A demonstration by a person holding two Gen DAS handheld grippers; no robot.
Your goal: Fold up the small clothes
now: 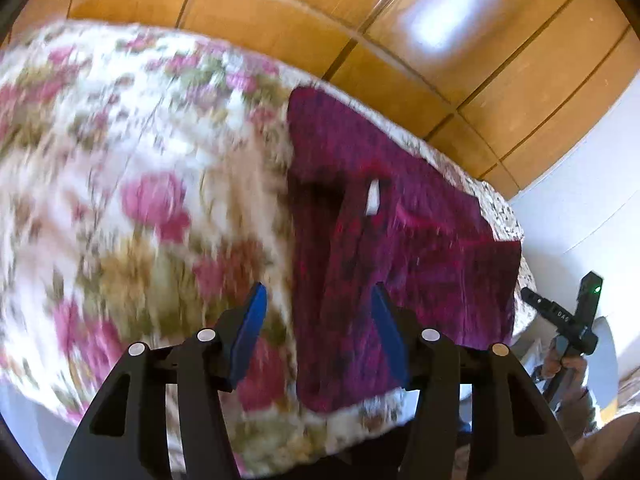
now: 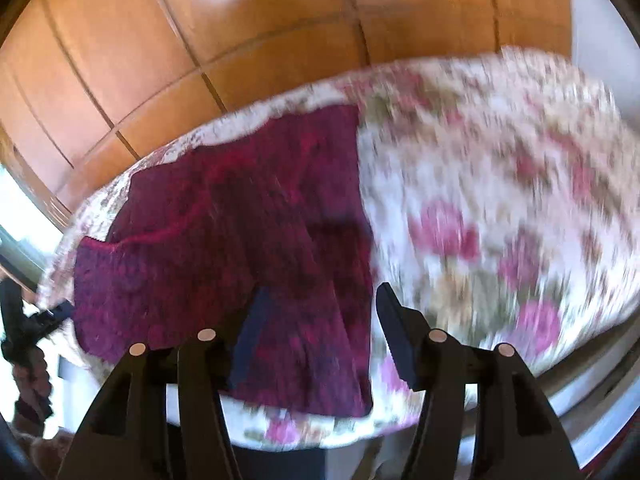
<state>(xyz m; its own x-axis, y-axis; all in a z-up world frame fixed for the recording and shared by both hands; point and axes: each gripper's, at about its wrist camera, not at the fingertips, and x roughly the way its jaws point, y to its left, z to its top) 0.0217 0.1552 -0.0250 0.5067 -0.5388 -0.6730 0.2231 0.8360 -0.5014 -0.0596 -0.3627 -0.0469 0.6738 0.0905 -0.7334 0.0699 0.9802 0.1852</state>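
Two claws hover over the garment, both with jaws spread wide and nothing between them. The left gripper (image 1: 318,316) hangs above the garment's near left edge, one blue pad over the floral cover (image 1: 120,160), the other over the cloth. The right gripper (image 2: 320,320) hangs above the garment's near right part, its right finger out past the hem.

The garment (image 1: 400,240) is a dark magenta knit, lying mostly flat on the cover beside the bed's far edge, a white tag (image 1: 373,198) showing at what looks like the neck. Behind the garment stands a wooden wardrobe (image 1: 360,40).

It looks soft, light and floppy, likely to sag and drag on the fuzzy cover. I would pinch it at the near hem corners, one claw each, taking a full fold of knit.
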